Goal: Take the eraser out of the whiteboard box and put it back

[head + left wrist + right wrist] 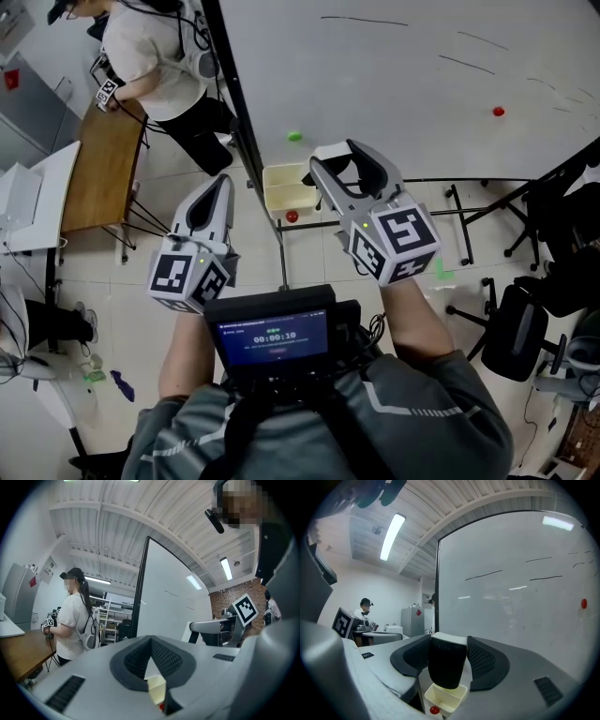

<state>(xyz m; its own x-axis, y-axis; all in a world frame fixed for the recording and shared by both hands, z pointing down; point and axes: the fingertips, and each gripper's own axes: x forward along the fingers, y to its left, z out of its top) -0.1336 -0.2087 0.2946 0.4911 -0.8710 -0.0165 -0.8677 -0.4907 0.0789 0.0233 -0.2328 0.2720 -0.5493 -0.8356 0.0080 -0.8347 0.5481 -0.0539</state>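
Left gripper: You are holding your left gripper (219,183) out toward the whiteboard (403,84). Its jaws are resting together at the tips and are gripping nothing.

Right gripper: You are holding your right gripper (335,157) beside the left one and a little further forward. Its jaws are standing wide and are clamping the eraser (446,663) between the pads.

Eraser: It is sitting upright between the right jaws, out of the box (277,192), with its dark felt body facing the camera and a pale cap on top. In the right gripper view its lower end is showing just above the box's open top. You cannot tell from here whether the two are touching.

Box: The cream box is hanging on the whiteboard near its left edge, between your two grippers in the head view, open side up.

Magnets: A red magnet (292,216) is sitting at the box's near edge. A green magnet (294,136) is sticking to the board just beyond the box. A far red magnet (498,111) is sitting well off to the right.

Chest screen: A lit screen (272,337) is riding in front of you, just behind both grippers.

Background: A person (155,56) is standing at a wooden table (98,169), left of the whiteboard's frame.
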